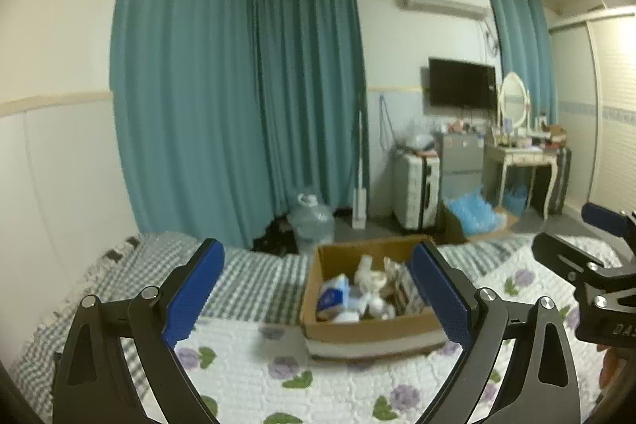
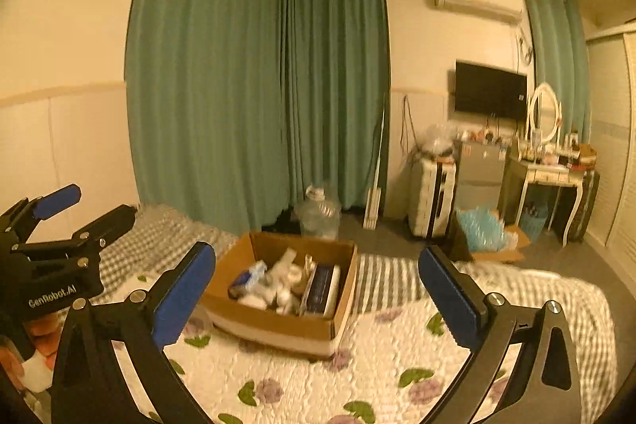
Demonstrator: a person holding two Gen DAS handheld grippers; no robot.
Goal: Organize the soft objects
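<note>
A cardboard box (image 1: 369, 328) of mixed soft things (a white plush among them) sits on the flowered quilt (image 1: 246, 384). Left gripper (image 1: 318, 289) and right gripper (image 2: 318, 285) hover before the box, jaws spread, holding nothing.

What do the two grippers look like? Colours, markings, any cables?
Both match: left gripper and right gripper have black angular link arms with silver round bolts and triangular cutouts, and ribbed blue pads on the fingers. White "GenRobot.AI" lettering marks the left gripper's body, seen from the right wrist. No cables visible.
</note>
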